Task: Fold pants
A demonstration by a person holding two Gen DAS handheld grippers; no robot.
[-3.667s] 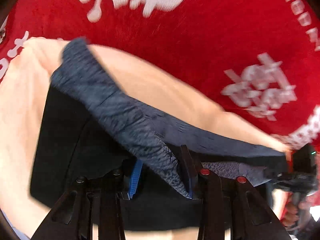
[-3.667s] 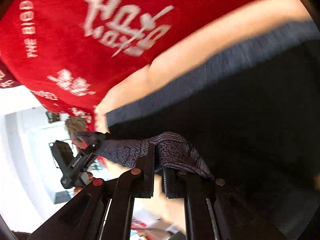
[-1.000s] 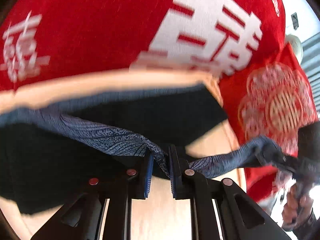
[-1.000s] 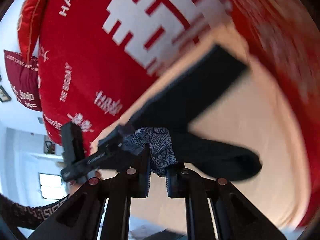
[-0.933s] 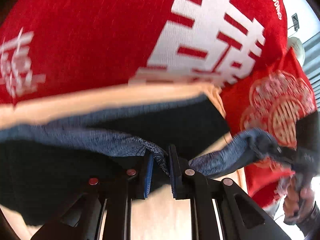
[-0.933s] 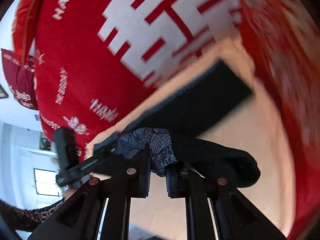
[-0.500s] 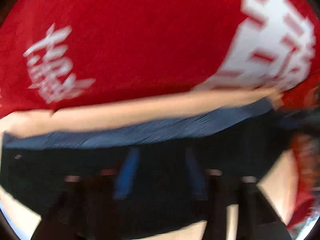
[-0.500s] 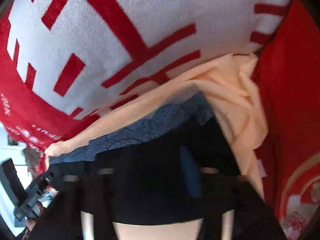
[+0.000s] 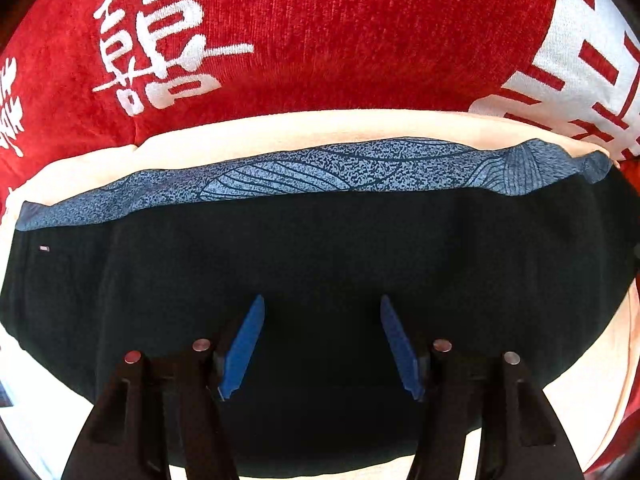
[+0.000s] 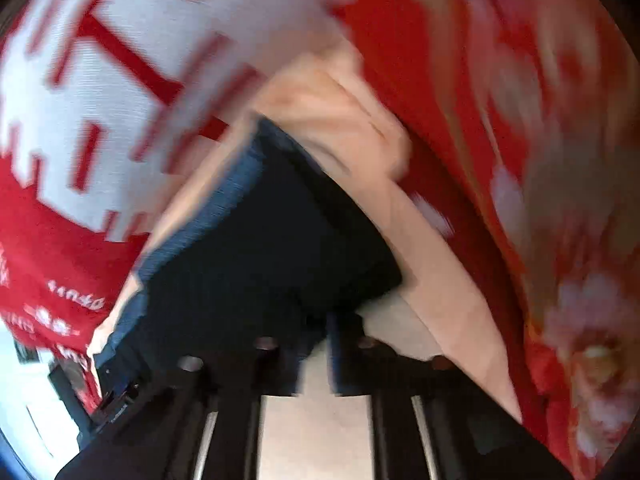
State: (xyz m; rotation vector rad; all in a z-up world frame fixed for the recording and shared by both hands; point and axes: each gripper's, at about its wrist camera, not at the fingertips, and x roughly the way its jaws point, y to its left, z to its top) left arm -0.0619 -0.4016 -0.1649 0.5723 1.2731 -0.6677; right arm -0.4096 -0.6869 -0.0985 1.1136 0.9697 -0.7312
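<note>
The pants [image 9: 320, 256] lie as a dark, flat, wide bundle on a peach cloth [image 9: 280, 136], and the fold looks largely made. Along the far edge runs a blue patterned band [image 9: 320, 172], showing from the left corner to the right; its right end bunches into a small knot of fabric. A tiny tag sits near the far left corner. The dark layer looks smooth, with no big wrinkles in the left view.

The likeliest trouble is at that right end: the bunched corner of the band could spring up or drag the top layer askew if a tool brushes it. The top layer also stops short of the band, so any further fold made from here may come out uneven unless the edges are squared first.

The left tool [image 9: 322, 344] hovers over the near middle of the pants with its 2 blue pads well apart, holding nothing. The right tool [image 10: 312, 356] sits at the near right corner of the bundle; the right view is badly blurred, so I cannot tell whether its pads are apart or pinching cloth. That blur suggests fast motion, which could catch the corner by accident.

Beyond the peach cloth lies a red blanket [image 9: 320, 40] with white characters.
</note>
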